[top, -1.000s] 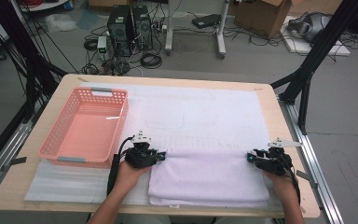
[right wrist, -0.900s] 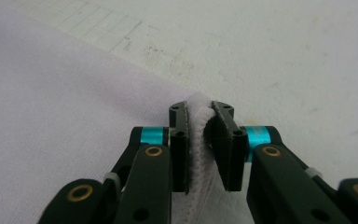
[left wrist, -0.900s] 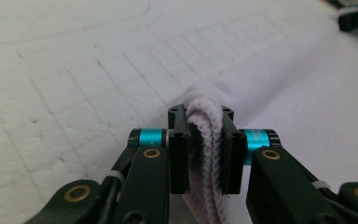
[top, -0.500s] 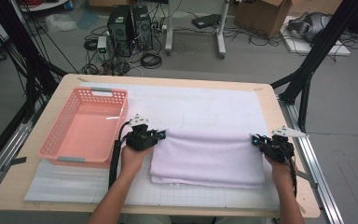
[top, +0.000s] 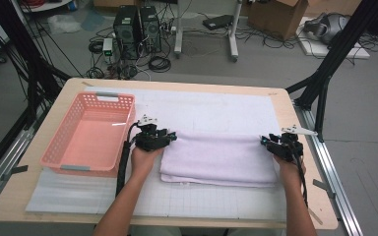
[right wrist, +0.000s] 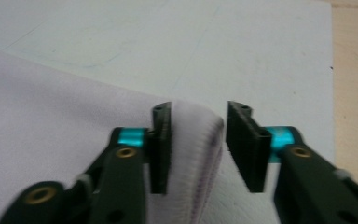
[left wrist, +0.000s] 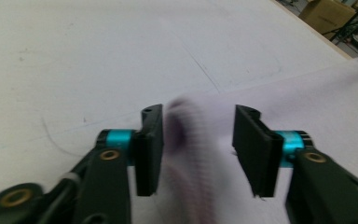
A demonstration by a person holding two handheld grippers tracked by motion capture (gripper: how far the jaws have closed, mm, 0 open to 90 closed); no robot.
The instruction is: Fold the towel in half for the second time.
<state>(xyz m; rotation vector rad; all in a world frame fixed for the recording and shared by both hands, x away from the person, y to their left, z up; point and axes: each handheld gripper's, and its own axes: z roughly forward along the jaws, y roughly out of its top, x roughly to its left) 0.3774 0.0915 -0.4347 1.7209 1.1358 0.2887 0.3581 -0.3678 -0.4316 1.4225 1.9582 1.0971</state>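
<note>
A pale lilac towel [top: 216, 157] lies folded across the white mat [top: 211, 110], its long fold running left to right. My left gripper [top: 170, 139] sits at the towel's far left corner and my right gripper [top: 267, 142] at its far right corner. Both have just been opening. In the left gripper view the towel corner [left wrist: 189, 140] stands loose between the parted pads [left wrist: 150, 149], blurred. In the right gripper view the towel's edge [right wrist: 193, 140] leans against the left pad [right wrist: 161, 147], and a gap shows at the other pad.
A pink plastic basket [top: 61, 147] stands at the left of the table, close to my left hand. The wooden table's right edge [top: 307, 157] runs just beyond my right gripper. Computers and cables lie on the floor past the far edge.
Both grippers carried the towel's near edge away from me and over, so the towel now lies folded narrower. Their jaws have parted and the towel corners have slipped free.
</note>
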